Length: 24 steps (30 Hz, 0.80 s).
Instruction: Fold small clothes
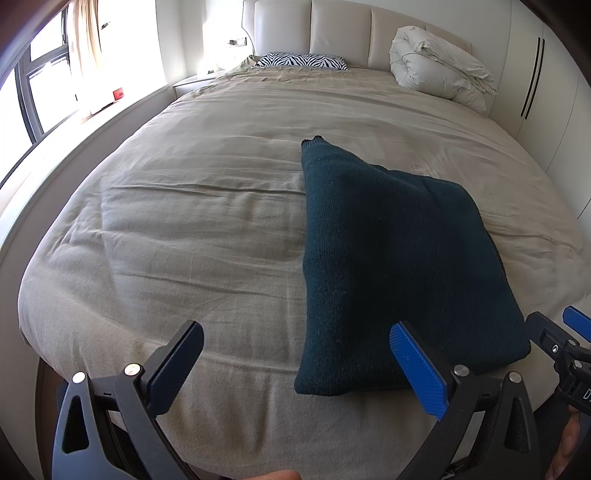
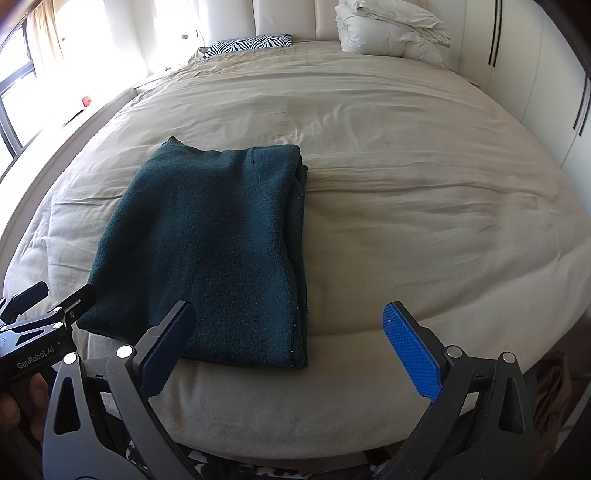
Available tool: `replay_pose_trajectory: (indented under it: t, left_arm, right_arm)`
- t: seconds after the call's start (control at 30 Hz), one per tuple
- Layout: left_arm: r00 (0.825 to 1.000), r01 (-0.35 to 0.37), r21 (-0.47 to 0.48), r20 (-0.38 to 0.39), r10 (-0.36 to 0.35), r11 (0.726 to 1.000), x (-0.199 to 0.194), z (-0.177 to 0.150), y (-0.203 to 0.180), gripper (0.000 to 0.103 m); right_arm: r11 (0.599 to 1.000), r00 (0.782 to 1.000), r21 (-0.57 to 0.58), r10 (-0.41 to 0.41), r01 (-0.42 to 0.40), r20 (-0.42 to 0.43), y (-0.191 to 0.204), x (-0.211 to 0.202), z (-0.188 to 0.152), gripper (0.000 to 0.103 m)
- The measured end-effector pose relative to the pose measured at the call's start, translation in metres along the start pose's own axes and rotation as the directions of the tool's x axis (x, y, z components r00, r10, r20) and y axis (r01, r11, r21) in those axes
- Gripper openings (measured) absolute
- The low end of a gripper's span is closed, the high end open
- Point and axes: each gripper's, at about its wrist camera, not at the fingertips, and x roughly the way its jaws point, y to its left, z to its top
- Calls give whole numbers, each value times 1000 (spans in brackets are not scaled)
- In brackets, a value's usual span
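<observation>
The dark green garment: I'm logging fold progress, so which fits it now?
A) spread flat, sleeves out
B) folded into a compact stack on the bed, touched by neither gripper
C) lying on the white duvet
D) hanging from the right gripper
B: the dark green garment lies folded on the bed cover, with the left gripper and right gripper open and clear of it.

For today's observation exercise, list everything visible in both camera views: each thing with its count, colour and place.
folded garment: one, dark teal, near end of bed
bed cover: one, beige, across the bed
zebra pillow: one, black and white, at headboard
bundled duvet: one, cream, far right corner
headboard: one, cream, padded
red object: one, window sill
left gripper: black, blue pads, fingers open
right gripper: same, fingers open
</observation>
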Motion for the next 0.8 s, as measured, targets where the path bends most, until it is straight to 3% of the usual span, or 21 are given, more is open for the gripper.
replay_pose_trajectory:
  t: [0.8]
  left_arm:
    - [1000,0,6,-9,0,1000,1,1,2,103]
  right_arm:
    - [1000,1000,1,0,0,-3,-3,1,-1,103]
